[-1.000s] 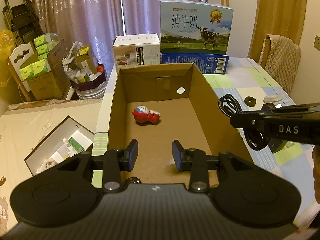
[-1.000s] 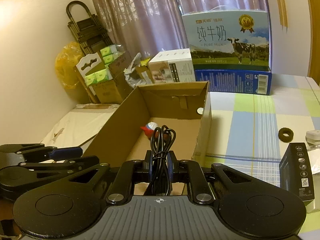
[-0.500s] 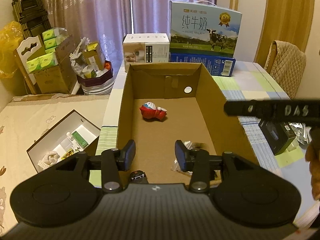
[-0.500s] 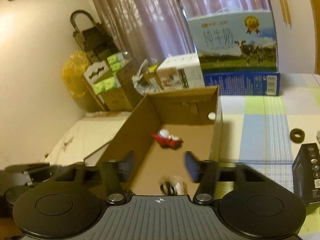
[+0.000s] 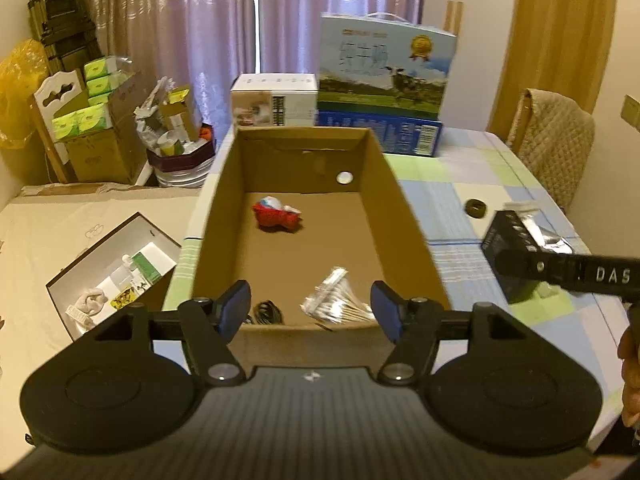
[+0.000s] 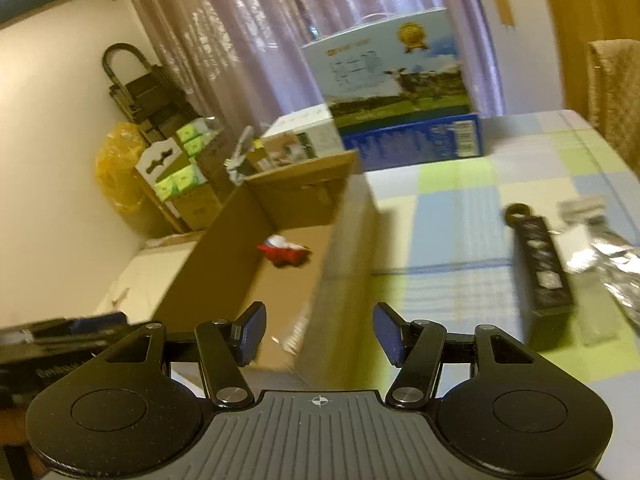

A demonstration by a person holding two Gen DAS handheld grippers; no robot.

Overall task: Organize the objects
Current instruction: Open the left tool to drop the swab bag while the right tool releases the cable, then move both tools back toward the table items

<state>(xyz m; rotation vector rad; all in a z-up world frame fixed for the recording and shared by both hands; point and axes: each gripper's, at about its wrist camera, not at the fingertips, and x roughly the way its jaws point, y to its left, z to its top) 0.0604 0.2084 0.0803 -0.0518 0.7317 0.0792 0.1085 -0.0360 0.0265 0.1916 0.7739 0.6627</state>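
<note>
My left claw (image 5: pixel 310 306) hung wide open and empty over the near end of the cardboard box (image 5: pixel 404 216); my right claw (image 6: pixel 318 334) was just as wide and just as empty, straddling the box's right wall. Just ahead of the left claw, inside the box, lay the coiled black cable (image 5: pixel 267 312) and, beside it, the bag of cotton swabs (image 5: pixel 338 300); farther in sat the red toy (image 5: pixel 276 216). I judged the step in hand to be a reach for the next loose thing, most likely the black carton (image 6: pixel 544 268) ahead and to the right of my right claw, with the crinkled foil pouch (image 6: pixel 612 260) touching or nearly touching it. To take it well I meant to close across its narrow sides and lift well clear of the box wall before swinging left. Beyond it lay the small dark ring (image 6: pixel 518 212). The tabletop (image 6: pixel 448 216) between wall and carton stood open; the milk case (image 6: pixel 394 80) closed off the far edge.
</note>
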